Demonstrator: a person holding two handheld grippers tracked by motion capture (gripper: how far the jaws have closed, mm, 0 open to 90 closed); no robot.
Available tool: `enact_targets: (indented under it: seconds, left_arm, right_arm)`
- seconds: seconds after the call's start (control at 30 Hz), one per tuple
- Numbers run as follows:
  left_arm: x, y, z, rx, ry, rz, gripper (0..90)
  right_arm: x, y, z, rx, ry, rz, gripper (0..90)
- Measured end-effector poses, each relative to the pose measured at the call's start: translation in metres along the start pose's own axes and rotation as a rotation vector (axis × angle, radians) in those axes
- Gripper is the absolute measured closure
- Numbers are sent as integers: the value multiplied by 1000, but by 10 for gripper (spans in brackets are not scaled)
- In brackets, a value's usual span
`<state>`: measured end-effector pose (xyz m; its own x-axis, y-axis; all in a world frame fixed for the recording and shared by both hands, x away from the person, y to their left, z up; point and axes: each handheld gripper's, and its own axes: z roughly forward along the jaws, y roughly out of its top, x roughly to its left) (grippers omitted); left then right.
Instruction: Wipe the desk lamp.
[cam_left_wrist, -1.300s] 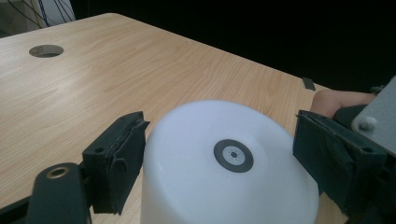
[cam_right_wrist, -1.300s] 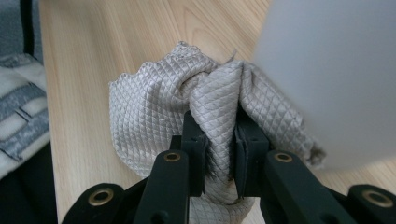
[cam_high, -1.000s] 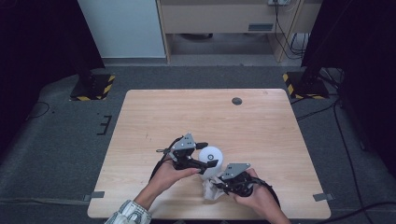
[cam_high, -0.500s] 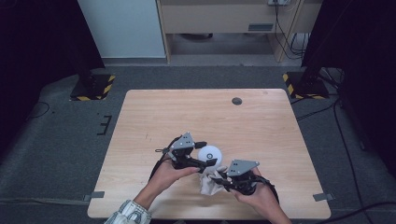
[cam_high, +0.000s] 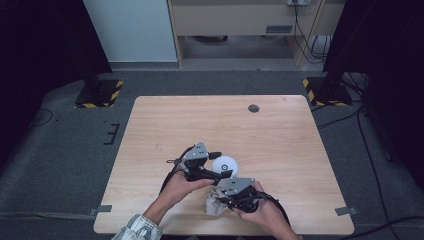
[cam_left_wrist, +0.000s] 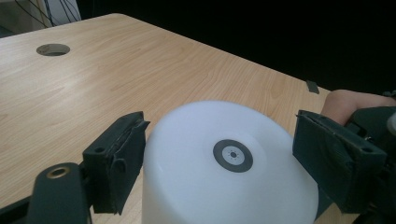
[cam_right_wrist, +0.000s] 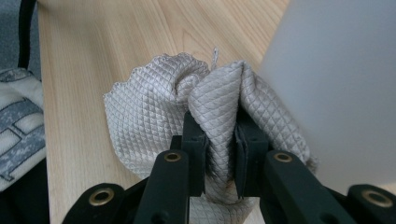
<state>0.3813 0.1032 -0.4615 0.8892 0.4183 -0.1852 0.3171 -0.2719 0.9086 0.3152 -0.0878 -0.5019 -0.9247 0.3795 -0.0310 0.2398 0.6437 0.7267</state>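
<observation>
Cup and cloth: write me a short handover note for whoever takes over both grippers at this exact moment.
Left gripper: jaws wide around the white cup, which stands upside down on the table. The left pad sits at the wall; contact on the right side cannot be told, so check the hold.
Right gripper: shut on a bunched beige cloth, right beside the cup's wall.
Position: both sit near the table's front edge, the cloth just in front of the cup.
Done: cup steadied, cloth picked up and brought alongside.
Left: likely wiping the cup; the frames show no wiping yet.
</observation>
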Motion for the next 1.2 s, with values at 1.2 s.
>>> enact_targets:
  seconds: [1.2]
  left_arm:
    - [5,0,3,2,-3,-42,170]
  right_arm:
    - [-4,2,-4,-11,7,24,773]
